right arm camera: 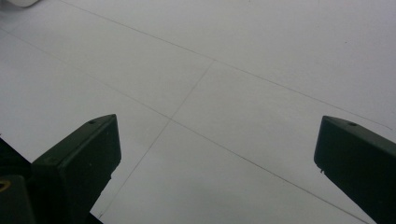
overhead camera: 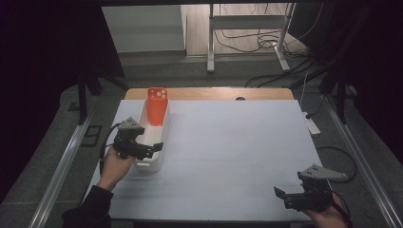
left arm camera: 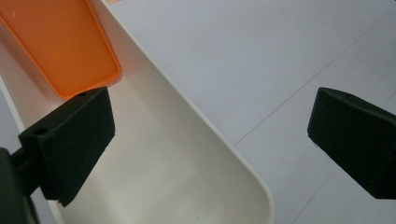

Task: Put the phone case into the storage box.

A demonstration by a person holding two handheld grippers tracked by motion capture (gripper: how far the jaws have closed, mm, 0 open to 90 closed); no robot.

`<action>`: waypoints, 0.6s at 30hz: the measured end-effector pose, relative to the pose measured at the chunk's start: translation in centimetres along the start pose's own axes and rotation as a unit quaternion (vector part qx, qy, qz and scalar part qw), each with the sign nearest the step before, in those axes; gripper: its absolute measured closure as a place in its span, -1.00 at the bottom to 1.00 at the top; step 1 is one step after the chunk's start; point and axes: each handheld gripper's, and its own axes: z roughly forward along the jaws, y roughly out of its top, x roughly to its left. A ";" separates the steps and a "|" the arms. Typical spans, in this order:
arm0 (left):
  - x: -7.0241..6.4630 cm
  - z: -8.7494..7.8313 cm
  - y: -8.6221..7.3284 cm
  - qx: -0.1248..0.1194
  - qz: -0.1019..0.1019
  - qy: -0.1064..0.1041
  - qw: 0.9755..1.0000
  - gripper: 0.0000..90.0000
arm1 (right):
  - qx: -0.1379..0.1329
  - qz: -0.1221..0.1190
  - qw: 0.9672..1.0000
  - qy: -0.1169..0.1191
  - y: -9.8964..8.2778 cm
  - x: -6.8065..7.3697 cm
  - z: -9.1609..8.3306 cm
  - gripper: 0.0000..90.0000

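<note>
A long white bin (overhead camera: 160,137) lies at the left of the table, and an orange phone case (overhead camera: 157,106) leans upright in its far end. My left gripper (overhead camera: 153,148) hovers open over the bin's near end. In the left gripper view one jaw hangs inside the bin (left arm camera: 205,154) and the other outside its right wall, with the orange case (left arm camera: 60,42) beyond the left jaw. My right gripper (overhead camera: 283,197) stands open near the table's front right corner, with bare white table (right arm camera: 210,93) between its jaws.
The white table top (overhead camera: 237,142) has a wooden strip (overhead camera: 209,93) along its far edge. Metal rails (overhead camera: 62,166) run along both sides. Beyond the table stand a metal frame (overhead camera: 247,28) and loose cables (overhead camera: 285,61) on the floor.
</note>
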 end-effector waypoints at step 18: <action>-1.5 -1.4 -1.8 -0.008 0.000 -0.001 1.000 -0.96 | 0.000 -0.001 1.000 0.003 0.0 0.0 0.0 -1.00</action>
